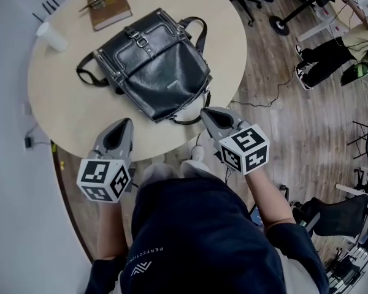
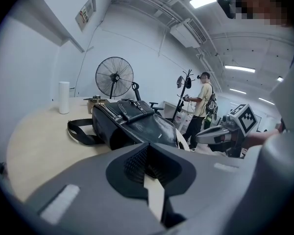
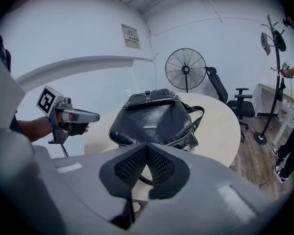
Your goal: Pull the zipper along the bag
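The round table [image 1: 61, 109] carries the black leather bag [image 1: 159, 66] lying flat. Its zipper [image 3: 181, 139] runs along the side nearest the person, probably for easy reach. The left gripper [image 1: 124, 126] and right gripper [image 1: 207, 114] hover at the near edge, jaws pressed together on nothing.

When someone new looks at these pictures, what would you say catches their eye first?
A black leather bag lies in the middle of the round table and is easily the boldest thing there. At the table's near edge, the left hand-held gripper and the right hand-held gripper point toward it, each shut and empty. A brown book and a white cup sit toward the far edge.
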